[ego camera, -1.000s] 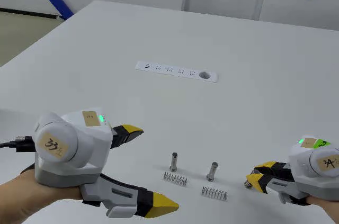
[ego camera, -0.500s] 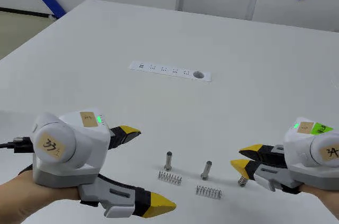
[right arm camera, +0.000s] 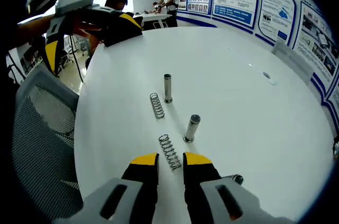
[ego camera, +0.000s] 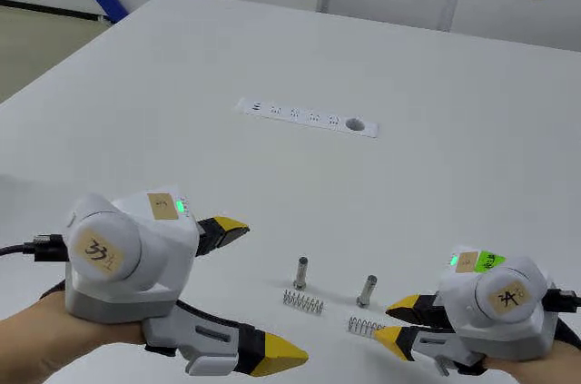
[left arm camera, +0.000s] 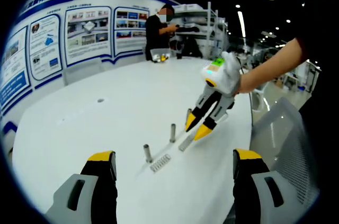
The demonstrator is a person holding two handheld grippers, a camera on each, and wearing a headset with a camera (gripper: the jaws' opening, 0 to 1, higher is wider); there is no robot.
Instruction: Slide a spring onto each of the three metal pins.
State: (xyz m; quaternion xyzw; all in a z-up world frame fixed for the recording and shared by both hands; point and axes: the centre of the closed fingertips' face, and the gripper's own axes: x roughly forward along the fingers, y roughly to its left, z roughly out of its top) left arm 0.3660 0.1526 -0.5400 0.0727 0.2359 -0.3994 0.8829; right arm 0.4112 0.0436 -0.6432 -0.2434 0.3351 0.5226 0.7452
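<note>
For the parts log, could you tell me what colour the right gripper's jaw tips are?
Yellow, on the right gripper; clearest in the right gripper view.

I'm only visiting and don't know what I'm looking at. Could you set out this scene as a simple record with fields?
Surface: white table
Left gripper: wide open, empty
Right gripper: slightly open, tips either side of one end of the near spring
Other spring: lying loose by the first pin
Second pin: upright and bare, like the first
Third pin: partly hidden beside the right gripper
Also there: power strip
</note>
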